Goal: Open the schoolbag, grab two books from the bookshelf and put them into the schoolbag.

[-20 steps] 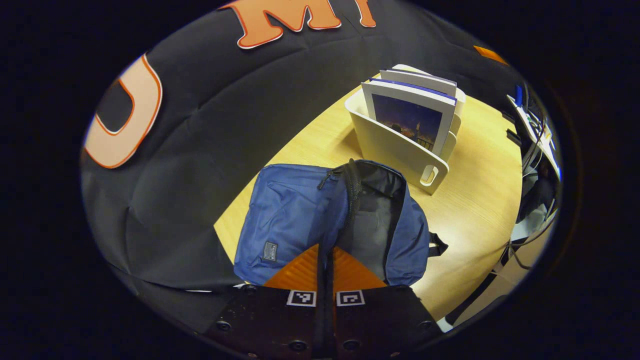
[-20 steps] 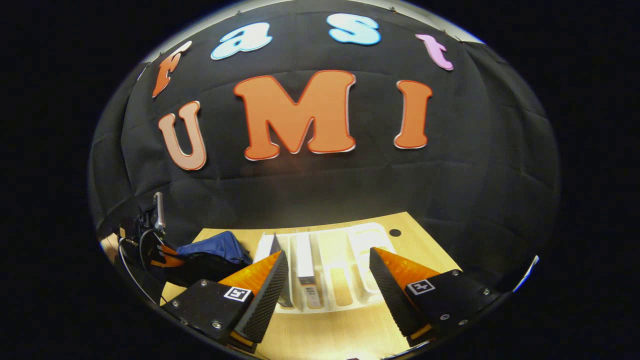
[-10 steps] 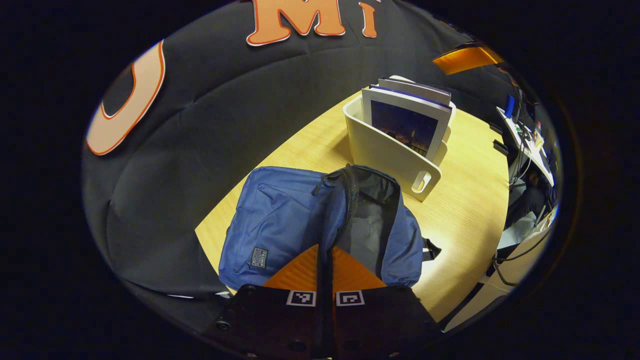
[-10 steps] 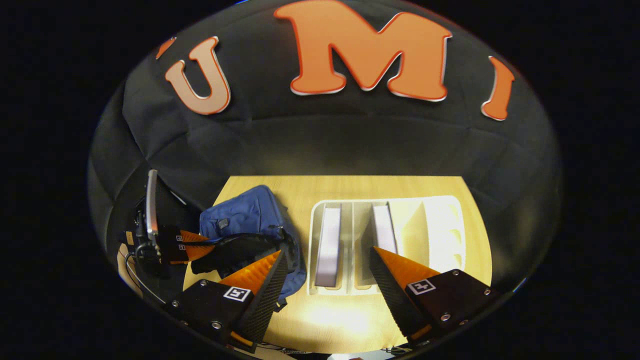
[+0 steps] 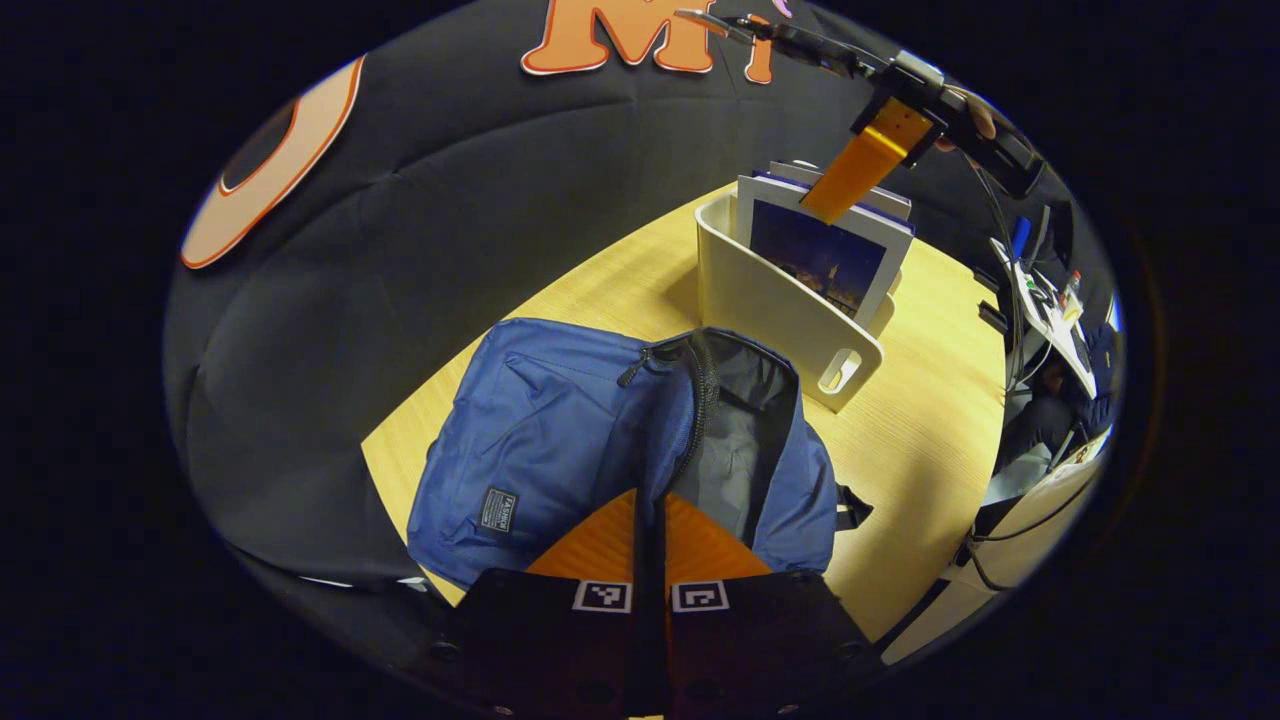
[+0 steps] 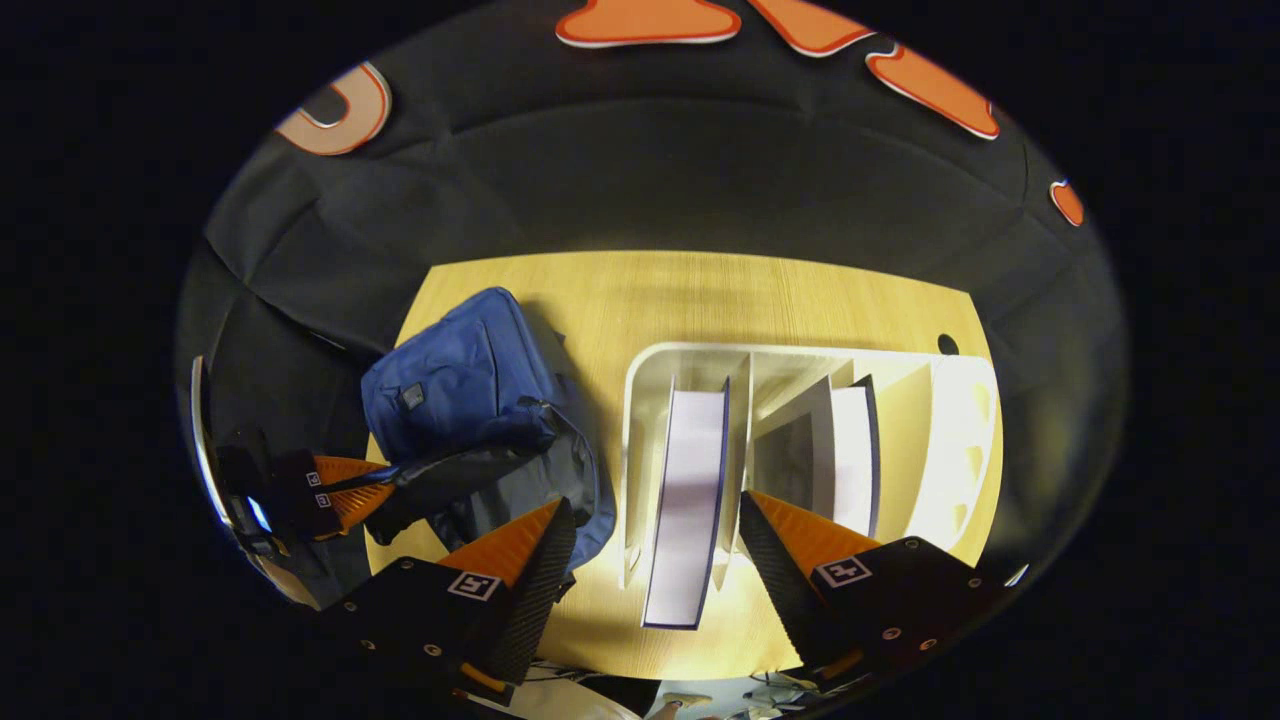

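Left claw (image 5: 650,520) clenched on the open schoolbag (image 5: 560,440) rim near the worktop (image 6: 700,290) front-left corner, right claw (image 6: 655,560) released above the bookshelf (image 6: 960,440) w/ first book (image 6: 690,500) between fingers—risk: skewed descent could snag a divider.

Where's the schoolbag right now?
The schoolbag lies unzipped on the table, just ahead of the left tool in the left gripper view, with the white bookshelf right behind it.
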`<state>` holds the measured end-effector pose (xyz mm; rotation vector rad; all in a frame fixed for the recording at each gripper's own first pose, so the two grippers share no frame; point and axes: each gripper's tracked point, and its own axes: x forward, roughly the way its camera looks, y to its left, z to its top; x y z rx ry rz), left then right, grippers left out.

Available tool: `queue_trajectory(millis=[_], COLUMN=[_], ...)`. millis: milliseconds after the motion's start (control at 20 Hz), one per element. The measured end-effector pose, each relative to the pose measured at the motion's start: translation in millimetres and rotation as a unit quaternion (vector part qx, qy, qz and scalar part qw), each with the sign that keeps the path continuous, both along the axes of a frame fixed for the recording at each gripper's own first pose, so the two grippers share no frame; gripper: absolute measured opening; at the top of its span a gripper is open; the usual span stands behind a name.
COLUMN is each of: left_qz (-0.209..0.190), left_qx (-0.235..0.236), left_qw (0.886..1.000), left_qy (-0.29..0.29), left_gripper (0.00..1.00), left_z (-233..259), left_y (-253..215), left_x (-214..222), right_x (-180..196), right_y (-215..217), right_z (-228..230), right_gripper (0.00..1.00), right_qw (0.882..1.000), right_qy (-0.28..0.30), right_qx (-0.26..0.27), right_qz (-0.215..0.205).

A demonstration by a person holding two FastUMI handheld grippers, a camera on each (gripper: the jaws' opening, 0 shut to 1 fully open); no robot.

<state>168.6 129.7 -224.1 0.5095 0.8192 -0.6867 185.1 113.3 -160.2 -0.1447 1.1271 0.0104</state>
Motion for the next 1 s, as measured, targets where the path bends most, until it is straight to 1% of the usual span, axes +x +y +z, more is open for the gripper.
queue_trajectory(millis=[250, 300, 350, 400, 500, 600, 800, 1000], left_qz=[-0.008, -0.009, -0.01, -0.011, -0.012, -0.014, -0.011, -0.007], left_qx=[0.001, 0.001, 0.002, 0.002, 0.004, 0.006, 0.009, 0.011], left_qw=[1.0, 1.0, 1.0, 1.0, 1.0, 1.0, 1.0, 1.0], left_qy=[0.006, 0.007, 0.009, 0.011, 0.013, 0.013, 0.014, 0.014], left_gripper=[0.01, 0.01, 0.01, 0.01, 0.01, 0.01, 0.01, 0.01], left_z=[-3.1, -3.5, -5.5, -6.6, -7.6, -6.1, -7.0, -5.0], left_y=[3.6, 3.0, 2.6, 2.0, 1.6, 1.7, 0.8, 1.2], left_x=[4.2, 4.7, 4.8, 5.2, 5.5, 5.9, 6.0, 4.1], right_x=[-1.0, -0.5, 0.6, -0.4, -2.1, -1.9, -0.7, -1.8], right_y=[-3.3, -3.9, -5.9, -8.8, -14.7, -15.3, -15.0, -6.7], right_z=[-18.2, -19.3, -20.4, -23.7, -25.9, -24.7, -22.0, -3.3], right_gripper=[0.97, 0.87, 0.83, 0.63, 0.43, 0.35, 0.31, 0.3], right_qw=[0.999, 0.999, 0.999, 0.998, 0.997, 0.997, 0.997, 0.999], right_qy=[0.038, 0.038, 0.039, 0.044, 0.053, 0.051, 0.043, 0.02], right_qx=[-0.023, -0.028, -0.035, -0.042, -0.056, -0.055, -0.056, -0.033], right_qz=[0.003, 0.003, 0.001, 0.0, -0.002, -0.007, -0.016, -0.026])
